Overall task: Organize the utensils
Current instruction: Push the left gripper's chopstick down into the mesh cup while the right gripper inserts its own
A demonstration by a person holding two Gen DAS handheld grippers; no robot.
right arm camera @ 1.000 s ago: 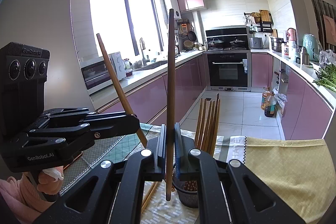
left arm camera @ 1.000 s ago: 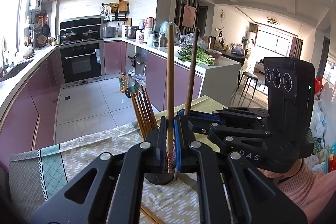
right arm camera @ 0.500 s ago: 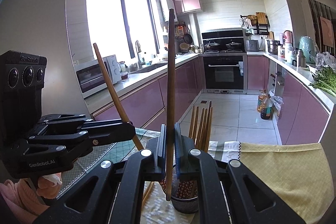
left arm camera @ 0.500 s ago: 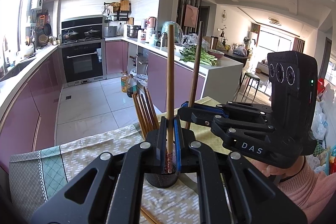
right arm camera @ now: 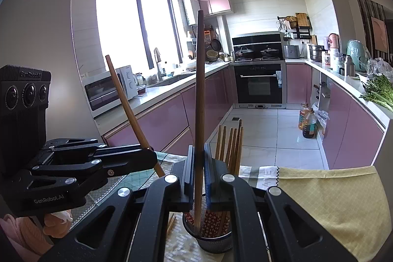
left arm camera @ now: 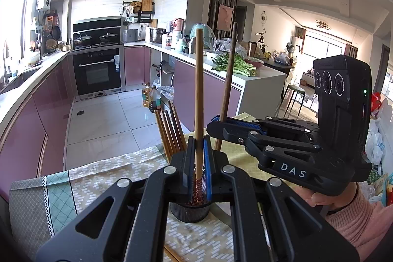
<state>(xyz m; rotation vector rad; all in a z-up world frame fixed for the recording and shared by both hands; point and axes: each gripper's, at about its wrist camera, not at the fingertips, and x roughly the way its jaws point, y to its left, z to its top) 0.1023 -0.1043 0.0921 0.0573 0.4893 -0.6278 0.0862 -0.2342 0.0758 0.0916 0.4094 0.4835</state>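
Chopsticks stood near upright, one clamped in my left tongs (left arm camera: 199, 171) and one in my right tongs (right arm camera: 199, 178), both tips poised directly above the holder (right arm camera: 208, 235) on the bench (right arm camera: 331, 200).

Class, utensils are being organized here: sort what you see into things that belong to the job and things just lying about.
Belongs:
left gripper, its chopstick
right gripper, its chopstick
holder
chopsticks in holder

Lying about:
greens
oil bottles
toaster oven
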